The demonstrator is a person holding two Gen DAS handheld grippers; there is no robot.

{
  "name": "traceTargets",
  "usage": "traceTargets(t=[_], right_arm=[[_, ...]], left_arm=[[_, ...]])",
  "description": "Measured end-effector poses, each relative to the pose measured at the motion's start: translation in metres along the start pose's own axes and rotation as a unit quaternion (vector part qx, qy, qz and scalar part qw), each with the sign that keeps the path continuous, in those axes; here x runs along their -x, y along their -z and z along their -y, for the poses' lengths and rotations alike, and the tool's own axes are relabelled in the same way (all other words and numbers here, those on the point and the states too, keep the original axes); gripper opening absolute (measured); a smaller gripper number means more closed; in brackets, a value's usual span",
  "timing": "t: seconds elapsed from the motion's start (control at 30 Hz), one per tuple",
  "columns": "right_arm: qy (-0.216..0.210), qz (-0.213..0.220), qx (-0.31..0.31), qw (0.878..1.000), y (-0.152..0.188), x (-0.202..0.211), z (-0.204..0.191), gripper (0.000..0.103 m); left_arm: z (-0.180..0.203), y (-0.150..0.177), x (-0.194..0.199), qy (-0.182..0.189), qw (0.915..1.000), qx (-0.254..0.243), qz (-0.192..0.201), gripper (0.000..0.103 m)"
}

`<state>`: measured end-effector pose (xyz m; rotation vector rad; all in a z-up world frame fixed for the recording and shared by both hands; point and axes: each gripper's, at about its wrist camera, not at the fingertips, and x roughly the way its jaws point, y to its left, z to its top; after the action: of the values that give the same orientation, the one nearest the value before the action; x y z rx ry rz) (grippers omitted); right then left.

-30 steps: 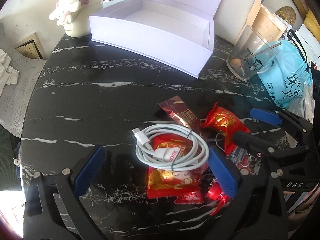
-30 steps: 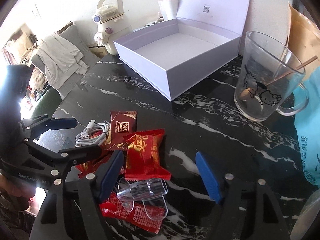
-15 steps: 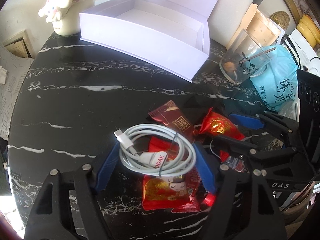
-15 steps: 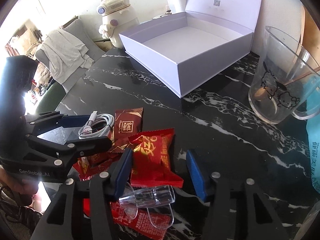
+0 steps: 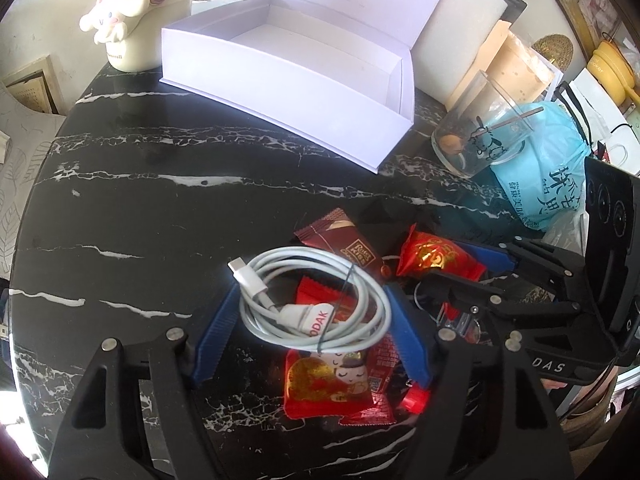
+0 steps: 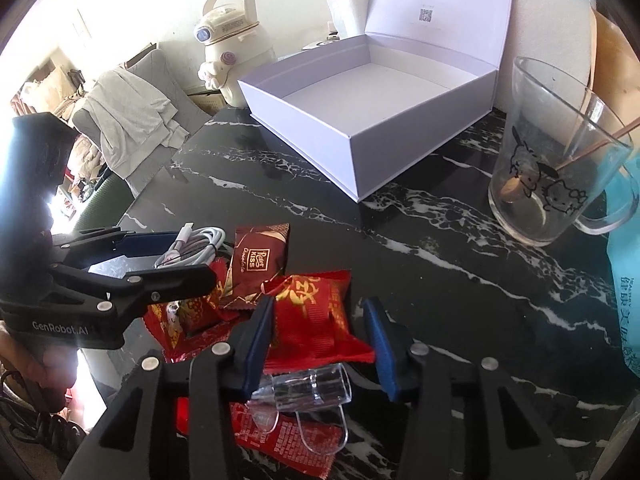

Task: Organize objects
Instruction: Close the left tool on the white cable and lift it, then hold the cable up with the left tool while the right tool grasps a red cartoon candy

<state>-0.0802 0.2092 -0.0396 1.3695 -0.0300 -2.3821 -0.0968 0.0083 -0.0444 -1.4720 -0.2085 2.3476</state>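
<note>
Your left gripper (image 5: 312,320) has its fingers pinching the coiled cable (image 5: 316,304) on the tabletop (image 5: 160,216), your right gripper (image 6: 320,344) is closing around the red packet (image 6: 316,320), so lift both gently toward the white box (image 6: 400,148).

Left gripper (image 5: 310,316): angled down, blue pads pressed against both sides of cable coil (image 5: 316,304). Right gripper (image 6: 318,338): angled down, jaws closing, red packet (image 6: 316,316) between.
</note>
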Motion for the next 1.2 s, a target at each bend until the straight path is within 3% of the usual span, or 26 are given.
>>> traceTargets(t=[0.77, 1.2], right_arm=[[0.021, 0.071, 0.025, 0.997, 0.007, 0.065, -0.025, 0.044], [0.032, 0.121, 0.058, 0.99, -0.02, 0.105, -0.044, 0.044]], left_arm=[[0.023, 0.016, 0.06, -0.035, 0.9971, -0.025, 0.063, 0.071], [0.038, -0.006, 0.098, -0.102, 0.9868, -0.073, 0.102, 0.072]])
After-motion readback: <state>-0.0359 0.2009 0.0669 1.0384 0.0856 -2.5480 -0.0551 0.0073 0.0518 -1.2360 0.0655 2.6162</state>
